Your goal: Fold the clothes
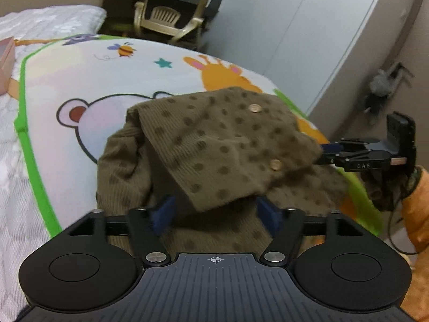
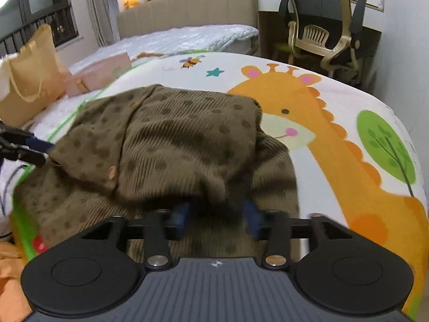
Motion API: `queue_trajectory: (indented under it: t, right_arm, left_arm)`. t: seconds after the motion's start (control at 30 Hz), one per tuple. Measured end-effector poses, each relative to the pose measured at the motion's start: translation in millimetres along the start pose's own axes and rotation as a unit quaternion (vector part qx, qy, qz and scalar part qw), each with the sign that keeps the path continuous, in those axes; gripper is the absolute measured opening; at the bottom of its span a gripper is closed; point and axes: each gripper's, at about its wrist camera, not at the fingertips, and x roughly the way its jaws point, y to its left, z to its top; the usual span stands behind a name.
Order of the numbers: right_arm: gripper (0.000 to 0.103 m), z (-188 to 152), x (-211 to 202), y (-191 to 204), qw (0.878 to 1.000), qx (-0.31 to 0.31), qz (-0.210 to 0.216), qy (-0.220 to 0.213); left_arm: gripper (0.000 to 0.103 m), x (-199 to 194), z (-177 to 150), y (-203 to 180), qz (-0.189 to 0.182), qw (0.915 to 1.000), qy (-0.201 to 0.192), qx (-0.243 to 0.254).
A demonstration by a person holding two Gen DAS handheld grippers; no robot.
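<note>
A brown ribbed knit cardigan [image 1: 214, 139] with dark dots and copper buttons [image 1: 254, 108] lies bunched and folded over itself on a cartoon animal mat [image 1: 134, 75] on the bed. My left gripper [image 1: 215, 212] stands open just over the near edge. A corner of the folded-over flap hangs between its blue pads [image 1: 163, 214] without being pinched. At the cardigan's right edge is my right gripper [image 1: 325, 153], seen from the side. In the right wrist view the cardigan [image 2: 174, 139] fills the middle; my right gripper [image 2: 217, 216] is open, its pads apart under the fold's edge. My left gripper [image 2: 37, 147] shows at far left.
A pink box [image 2: 102, 72] and a tan tote bag [image 2: 32, 80] sit on the bed's far side. An office chair [image 2: 321, 26] stands past the bed. Orange cloth [image 1: 418, 214] lies off the mat's near right edge. The giraffe part of the mat [image 2: 348, 107] is bare.
</note>
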Motion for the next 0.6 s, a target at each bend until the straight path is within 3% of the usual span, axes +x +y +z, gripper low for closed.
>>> queue_trajectory:
  t: [0.17, 0.37, 0.43, 0.47, 0.5, 0.53, 0.57, 0.6]
  right_arm:
    - [0.066, 2.2, -29.1, -16.1, 0.998, 0.043, -0.003, -0.053]
    - [0.073, 22.2, 13.6, -32.4, 0.988, 0.131, 0.032, -0.074]
    - [0.073, 24.3, 40.0, -36.0, 0.985, 0.157, 0.04, -0.056]
    - [0.071, 25.0, 51.1, -35.5, 0.984, 0.163, 0.044, -0.048]
    - [0.055, 25.5, 58.6, -31.6, 0.985, 0.16, 0.043, -0.044]
    - [0.045, 26.6, 62.7, -25.9, 0.987, 0.151, 0.036, -0.044]
    - [0.031, 28.8, 61.0, -17.2, 0.99, 0.132, 0.021, -0.05]
    - [0.02, 31.5, 56.5, -8.3, 0.992, 0.11, 0.007, -0.058]
  left_arm:
    - [0.093, -4.0, 10.2, 19.9, -0.024, 0.9957, -0.043, -0.079]
    - [0.089, 45.4, 18.8, 42.6, -0.022, 0.987, -0.035, -0.155]
    - [0.081, 58.8, 16.7, 40.5, -0.031, 0.9866, -0.027, -0.158]
    - [0.069, 62.6, 16.0, 38.7, -0.034, 0.9864, -0.025, -0.159]
    - [0.053, 64.9, 16.8, 35.7, -0.033, 0.9873, -0.023, -0.154]
    - [0.045, 66.9, 17.8, 32.6, -0.033, 0.9883, -0.021, -0.147]
    - [0.027, 66.0, 21.3, 27.5, -0.03, 0.9909, -0.018, -0.13]
    - [0.019, 60.5, 26.4, 20.6, -0.03, 0.994, -0.019, -0.104]
